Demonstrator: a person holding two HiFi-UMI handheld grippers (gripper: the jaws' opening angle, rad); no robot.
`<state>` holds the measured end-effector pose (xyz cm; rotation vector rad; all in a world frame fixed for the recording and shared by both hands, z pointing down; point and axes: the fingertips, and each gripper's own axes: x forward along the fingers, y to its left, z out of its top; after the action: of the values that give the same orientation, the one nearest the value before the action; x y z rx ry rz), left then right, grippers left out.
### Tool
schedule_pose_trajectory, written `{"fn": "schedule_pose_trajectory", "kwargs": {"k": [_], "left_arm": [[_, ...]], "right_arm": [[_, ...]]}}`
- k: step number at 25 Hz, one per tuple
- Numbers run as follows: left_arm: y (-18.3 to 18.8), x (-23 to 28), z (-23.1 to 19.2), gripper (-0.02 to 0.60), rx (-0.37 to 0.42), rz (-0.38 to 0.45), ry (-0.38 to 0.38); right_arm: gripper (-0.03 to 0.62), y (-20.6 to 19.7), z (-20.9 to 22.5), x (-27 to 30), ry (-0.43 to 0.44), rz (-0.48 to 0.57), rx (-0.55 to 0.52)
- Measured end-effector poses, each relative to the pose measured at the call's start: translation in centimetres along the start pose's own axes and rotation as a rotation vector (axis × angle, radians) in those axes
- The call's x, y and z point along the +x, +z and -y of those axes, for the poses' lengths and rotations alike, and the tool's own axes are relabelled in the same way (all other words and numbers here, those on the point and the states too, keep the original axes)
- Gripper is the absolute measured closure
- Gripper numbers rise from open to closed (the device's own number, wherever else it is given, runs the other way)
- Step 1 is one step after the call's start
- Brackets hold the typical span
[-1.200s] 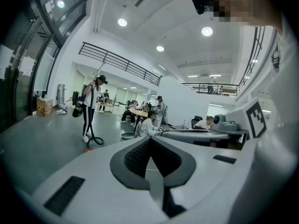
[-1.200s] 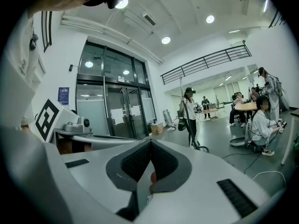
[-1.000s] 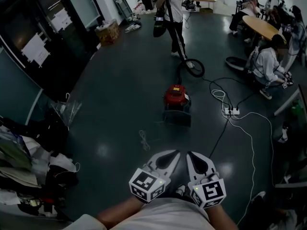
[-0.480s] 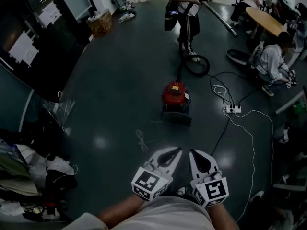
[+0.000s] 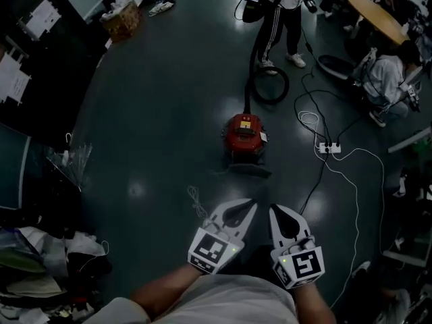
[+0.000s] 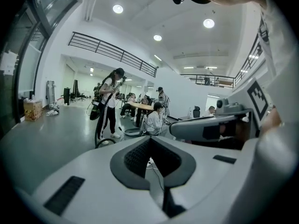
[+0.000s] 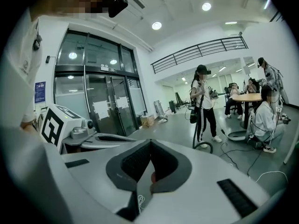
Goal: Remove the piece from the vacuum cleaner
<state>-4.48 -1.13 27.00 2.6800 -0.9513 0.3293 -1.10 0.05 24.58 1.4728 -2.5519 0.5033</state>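
The red canister vacuum cleaner (image 5: 244, 137) stands on the dark floor, a good stride ahead of both grippers. Its black hose (image 5: 269, 86) loops on the floor behind it and runs up to a standing person (image 5: 280, 9) who holds the wand. My left gripper (image 5: 250, 204) and right gripper (image 5: 274, 210) are held side by side close to my body, both shut and holding nothing. In the left gripper view the shut left gripper (image 6: 150, 139) points toward that person (image 6: 108, 107) and the hose (image 6: 105, 141). In the right gripper view a sliver of red shows through the right gripper (image 7: 150, 142).
A white power strip (image 5: 329, 148) with black and white cables lies right of the vacuum. A thin white cord (image 5: 196, 200) lies on the floor left of the grippers. People sit at a round table (image 5: 374, 15) at the far right. Piled clutter (image 5: 40, 255) lines the left side.
I have walked forward: the vacuum cleaner and power strip now sit closer and lower in the head view. Both grippers stayed shut, side by side. The standing person has shifted with the wand.
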Motion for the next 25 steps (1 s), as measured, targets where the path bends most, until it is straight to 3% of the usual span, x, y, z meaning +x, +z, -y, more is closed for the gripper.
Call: {"fn": "schedule_pose_trajectory", "kwargs": {"k": [6, 12, 18, 25], "left_arm": [[-2.6, 5.8, -5.4, 0.577, 0.033, -0.023, -0.025], [-9.1, 12.7, -11.0, 0.577, 0.061, -0.057, -0.03], [-20.3, 21.1, -16.9, 0.575, 0.101, -0.161, -0.049], [-36.6, 29.0, -22.3, 0.528, 0.215, -0.367, -0.109]], "right_arm": [[0.58, -2.1, 4.6, 5.9, -0.003, -0.036, -0.009], [0.58, -7.8, 10.6, 12.8, 0.004, -0.111, -0.033], [0.58, -18.6, 16.9, 20.2, 0.083, -0.201, -0.059], [0.577, -33.4, 22.5, 28.5, 0.141, -0.366, -0.128]]}}
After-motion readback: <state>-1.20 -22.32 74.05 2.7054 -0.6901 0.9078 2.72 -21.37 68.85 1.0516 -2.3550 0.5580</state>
